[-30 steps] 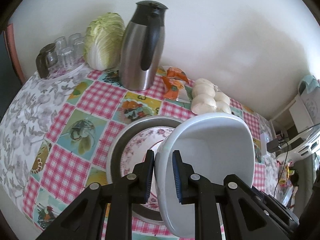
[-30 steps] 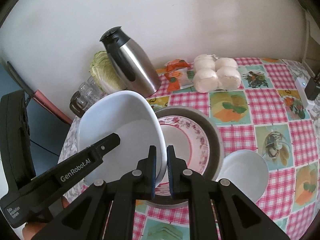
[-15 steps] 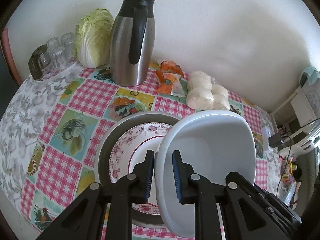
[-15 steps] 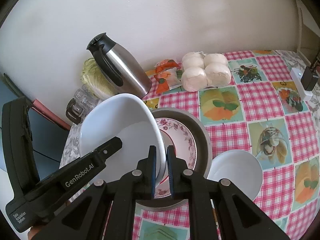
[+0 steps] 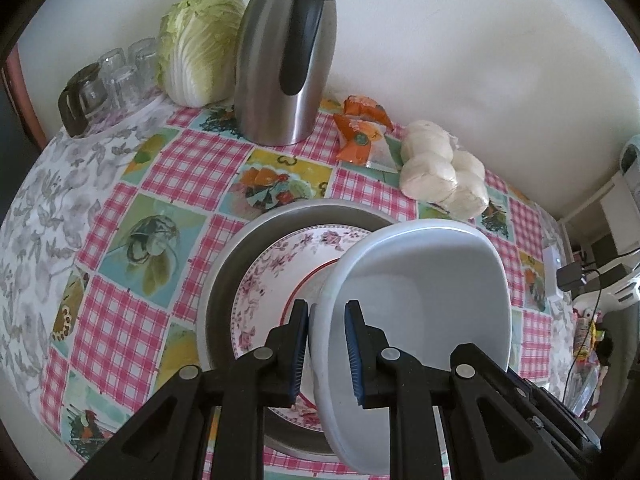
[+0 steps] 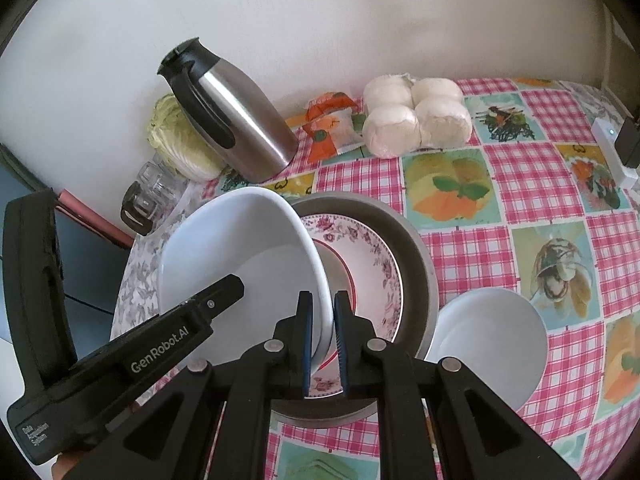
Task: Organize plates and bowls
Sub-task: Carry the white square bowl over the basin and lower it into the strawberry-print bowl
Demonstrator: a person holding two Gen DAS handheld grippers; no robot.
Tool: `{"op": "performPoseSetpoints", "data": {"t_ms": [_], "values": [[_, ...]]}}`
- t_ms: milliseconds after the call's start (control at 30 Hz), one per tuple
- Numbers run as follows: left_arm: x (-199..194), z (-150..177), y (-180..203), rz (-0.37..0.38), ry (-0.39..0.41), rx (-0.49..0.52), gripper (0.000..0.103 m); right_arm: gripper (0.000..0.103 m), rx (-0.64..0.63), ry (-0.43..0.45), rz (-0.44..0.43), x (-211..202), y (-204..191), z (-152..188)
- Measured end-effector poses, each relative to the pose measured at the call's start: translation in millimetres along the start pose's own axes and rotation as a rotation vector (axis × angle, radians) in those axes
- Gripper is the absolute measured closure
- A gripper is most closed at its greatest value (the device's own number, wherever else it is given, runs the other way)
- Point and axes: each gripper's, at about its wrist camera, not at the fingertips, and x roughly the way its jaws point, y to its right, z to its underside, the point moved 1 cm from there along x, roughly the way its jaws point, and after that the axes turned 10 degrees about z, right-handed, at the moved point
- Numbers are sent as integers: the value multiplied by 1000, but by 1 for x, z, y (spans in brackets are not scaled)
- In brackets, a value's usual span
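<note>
Your left gripper [image 5: 327,354] and your right gripper [image 6: 323,344] each clamp one side of the rim of the white bowl [image 5: 420,312]. You hold it tilted, above the flowered plate [image 6: 360,264] that lies inside the grey metal pan [image 6: 412,248].

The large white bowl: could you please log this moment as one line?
held: large white bowl | left gripper: shut on rim | right gripper: shut on rim | below: floral plate in grey metal pan
</note>
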Motion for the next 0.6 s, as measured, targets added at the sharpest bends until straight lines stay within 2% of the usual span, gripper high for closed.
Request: {"op": "performPoseSetpoints", "data": {"t_ms": [333,600], "values": [[9,0,-9,-5,-28,-15,82,87,-12,-18,51,10,-5,3],[8,-1,-11,-12,-20,-18,82,87,10,-39,39,17,1,3]]}}
